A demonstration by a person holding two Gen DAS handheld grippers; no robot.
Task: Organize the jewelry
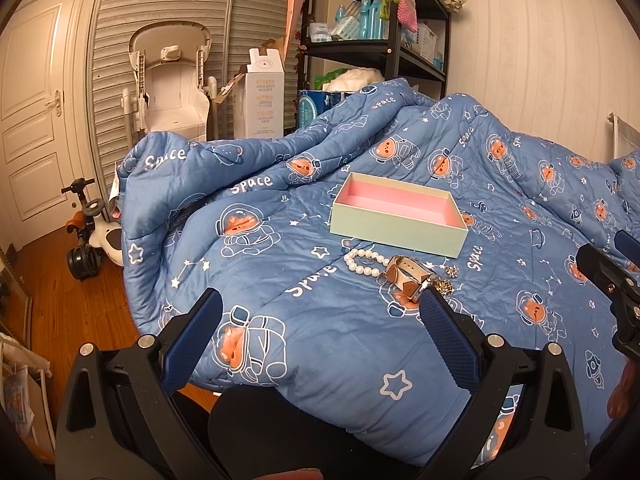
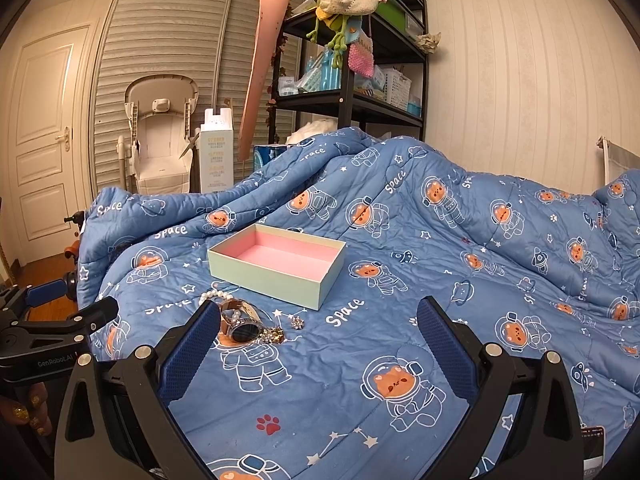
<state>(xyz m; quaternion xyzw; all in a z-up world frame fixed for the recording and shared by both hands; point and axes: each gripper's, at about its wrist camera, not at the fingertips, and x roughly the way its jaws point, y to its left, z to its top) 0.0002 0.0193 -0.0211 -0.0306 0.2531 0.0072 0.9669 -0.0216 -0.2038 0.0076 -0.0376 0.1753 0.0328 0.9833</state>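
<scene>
A pale green box (image 1: 394, 226) (image 2: 276, 276) with a pink lining lies empty on the blue quilt (image 1: 320, 320) (image 2: 400, 280). Just in front of it lie a pearl bracelet (image 1: 362, 262) (image 2: 214, 295), a watch (image 1: 408, 276) (image 2: 240, 324) with a light strap, and small sparkly pieces (image 1: 446, 282) (image 2: 280, 332). My left gripper (image 1: 320, 304) is open, above the quilt, the watch near its right fingertip. My right gripper (image 2: 318, 312) is open too, the watch just right of its left fingertip. Both hold nothing.
A black shelf rack (image 1: 380, 40) (image 2: 360, 80) with bottles and baskets stands behind the bed. A baby chair (image 1: 172, 84) (image 2: 160, 136), a white carton (image 1: 260, 96) and a ride-on toy (image 1: 92, 236) stand on the wooden floor at left. The other gripper shows at each view's edge.
</scene>
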